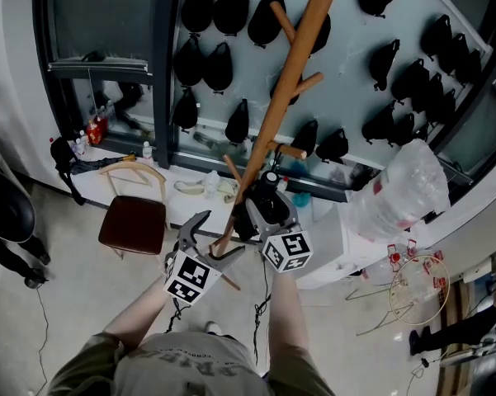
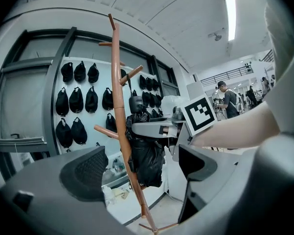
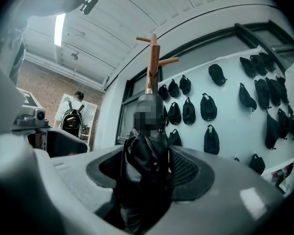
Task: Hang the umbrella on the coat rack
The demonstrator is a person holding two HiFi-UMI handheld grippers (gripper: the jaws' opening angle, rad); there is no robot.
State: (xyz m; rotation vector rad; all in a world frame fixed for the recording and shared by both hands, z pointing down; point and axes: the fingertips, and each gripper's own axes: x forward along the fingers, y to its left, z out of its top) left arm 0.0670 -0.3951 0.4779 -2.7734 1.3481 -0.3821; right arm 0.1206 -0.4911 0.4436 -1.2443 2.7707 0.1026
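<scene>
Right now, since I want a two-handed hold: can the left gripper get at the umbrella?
Probably yes: the left gripper is open and empty, and the umbrella is straight ahead, nothing between.

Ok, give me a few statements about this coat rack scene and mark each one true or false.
1. The right tool has the black umbrella between its jaws. True.
2. The left tool is gripping a cap. False: its jaws stand apart with nothing between them.
3. The coat rack is white metal. False: it is brown wood, with pegs angled off the pole.
4. Black caps hang on the wall behind the rack. True.
5. In the head view, a chair with a dark red seat stands to the left of the rack. True.
</scene>
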